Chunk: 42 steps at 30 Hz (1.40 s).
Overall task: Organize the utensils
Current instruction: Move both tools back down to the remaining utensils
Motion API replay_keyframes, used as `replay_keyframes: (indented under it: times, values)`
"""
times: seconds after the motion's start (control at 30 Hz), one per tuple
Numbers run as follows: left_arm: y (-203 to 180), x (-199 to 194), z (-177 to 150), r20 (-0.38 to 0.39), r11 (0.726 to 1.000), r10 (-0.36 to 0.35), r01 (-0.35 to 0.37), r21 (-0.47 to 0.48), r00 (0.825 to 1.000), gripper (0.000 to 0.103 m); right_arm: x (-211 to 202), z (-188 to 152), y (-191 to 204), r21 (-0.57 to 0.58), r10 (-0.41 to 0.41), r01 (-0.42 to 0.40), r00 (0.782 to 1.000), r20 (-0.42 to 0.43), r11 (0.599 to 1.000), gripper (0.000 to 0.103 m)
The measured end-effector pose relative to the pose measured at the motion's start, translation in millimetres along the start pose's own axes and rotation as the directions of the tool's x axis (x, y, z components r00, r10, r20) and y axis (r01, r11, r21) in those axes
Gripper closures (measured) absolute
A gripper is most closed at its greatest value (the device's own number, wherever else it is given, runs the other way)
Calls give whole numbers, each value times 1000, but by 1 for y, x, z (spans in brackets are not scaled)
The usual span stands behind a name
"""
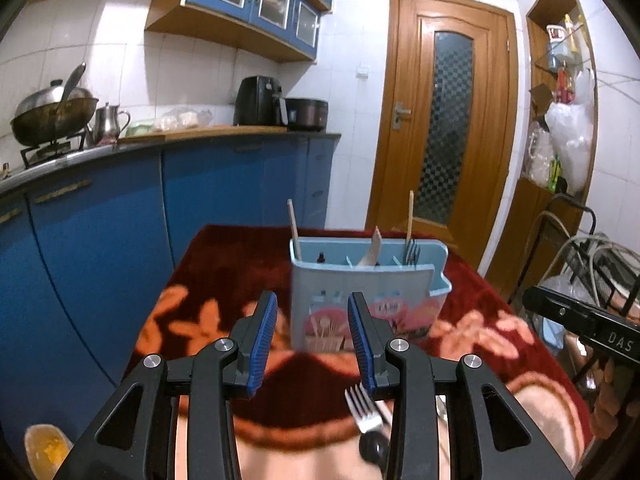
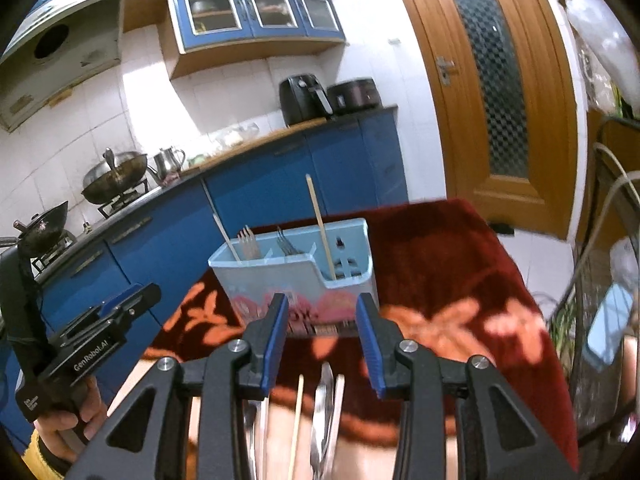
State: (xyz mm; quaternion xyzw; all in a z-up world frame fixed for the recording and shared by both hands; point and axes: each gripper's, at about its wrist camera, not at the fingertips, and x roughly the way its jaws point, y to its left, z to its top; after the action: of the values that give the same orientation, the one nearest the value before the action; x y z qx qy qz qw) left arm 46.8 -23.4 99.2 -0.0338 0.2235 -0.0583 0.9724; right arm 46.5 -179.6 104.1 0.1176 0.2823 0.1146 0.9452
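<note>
A light blue utensil holder point(image 1: 362, 280) stands on the red flowered tablecloth point(image 1: 224, 264); it holds chopsticks, a wooden piece and forks point(image 1: 411, 251). My left gripper point(image 1: 312, 312) is open and empty, just in front of the holder. A loose metal fork point(image 1: 362, 408) lies on the cloth under its right finger. In the right wrist view the holder point(image 2: 280, 276) stands ahead of my open, empty right gripper point(image 2: 322, 312). Below that gripper lie a metal spoon point(image 2: 322, 408), a chopstick point(image 2: 298, 420) and other utensils, partly hidden by the fingers.
Blue kitchen cabinets point(image 1: 100, 220) with a stove and wok point(image 1: 52, 112) run along the left. A wooden door point(image 1: 444, 120) is behind the table. A wire rack point(image 1: 592, 264) stands at the right. The left gripper also shows in the right wrist view point(image 2: 120, 308).
</note>
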Motion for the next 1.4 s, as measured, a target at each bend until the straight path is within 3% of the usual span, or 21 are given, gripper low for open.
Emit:
replay_keyframes:
  times: [0.37,0.63,0.97,1.3,1.4]
  values:
    - [-10,5,-40,-170,999,-4,10,38,985,66,-4,-48,-14,68,-5,13,993,-120,998,65]
    - [-18,21,-60,-287,999,-37,46,24,957,66,-2,-68,-35,106,-35,52,986,-163,993,65]
    - [-30,39,-76,-425,994,-107,107,-25,899,66,-1,-81,-51,130,-48,75,979,-200,989,65]
    - [-44,51,-93,-602,986,-136,164,-8,787,66,5,-84,-50,86,-54,77,968,-245,993,65]
    - [-46,53,-95,-606,987,-116,160,18,787,69,6,-84,-50,80,-53,76,966,-254,994,65]
